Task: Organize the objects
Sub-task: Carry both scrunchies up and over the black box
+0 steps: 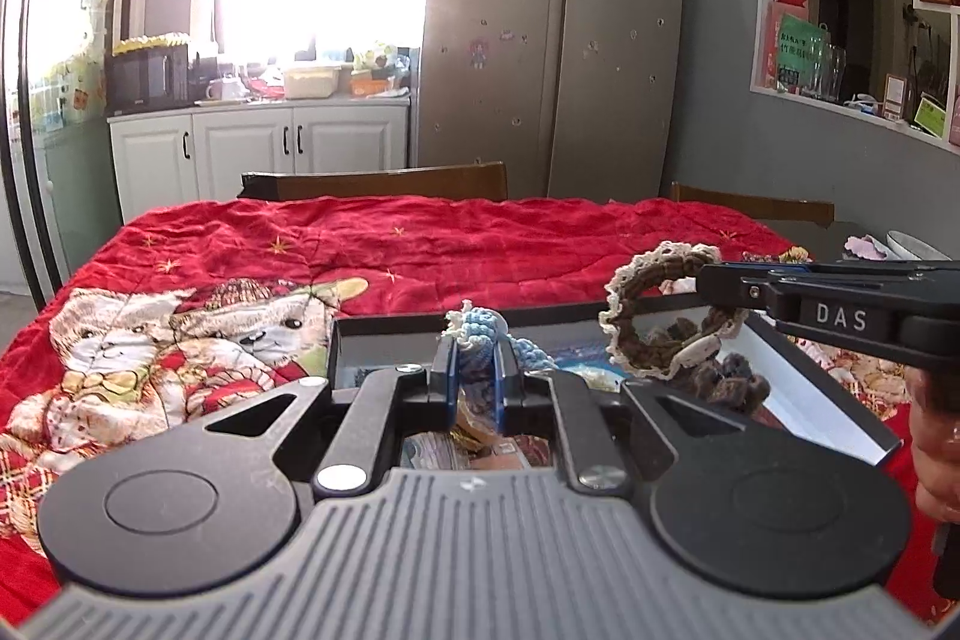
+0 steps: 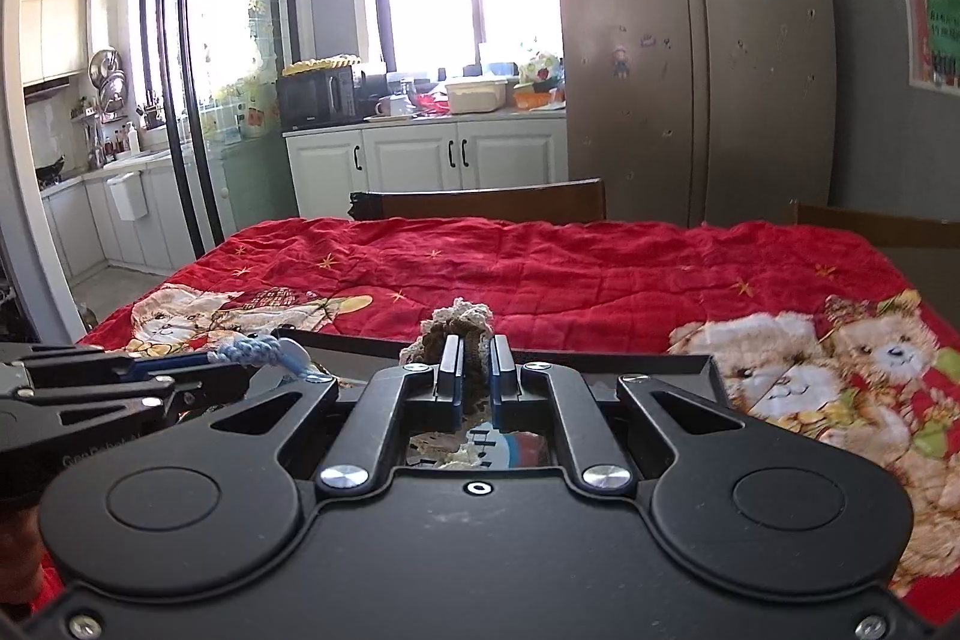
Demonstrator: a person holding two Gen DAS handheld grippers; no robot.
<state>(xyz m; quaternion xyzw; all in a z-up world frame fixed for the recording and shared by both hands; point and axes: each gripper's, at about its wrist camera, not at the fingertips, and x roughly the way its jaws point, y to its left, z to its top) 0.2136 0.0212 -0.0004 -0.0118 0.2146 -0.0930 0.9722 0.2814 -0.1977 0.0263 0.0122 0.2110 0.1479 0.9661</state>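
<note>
My left gripper (image 1: pixel 476 358) is shut on a blue and white crochet piece (image 1: pixel 480 325), held over an open black box (image 1: pixel 840 412) on the red blanket. The blue piece also shows in the right wrist view (image 2: pixel 258 351). My right gripper (image 2: pixel 477 361) is shut on a brown crochet ring with a cream frilly edge (image 2: pixel 459 322). In the left wrist view the right gripper (image 1: pixel 708 286) comes in from the right and holds that ring (image 1: pixel 636 316) above the box. More brown crochet pieces (image 1: pixel 726 382) lie inside the box.
The table is covered by a red blanket with teddy bear prints (image 1: pixel 420 244). Two wooden chair backs (image 1: pixel 384 181) stand at the far edge. Behind are white cabinets (image 1: pixel 258 142), a steel fridge (image 1: pixel 552 40) and shelves at right (image 1: pixel 858 40).
</note>
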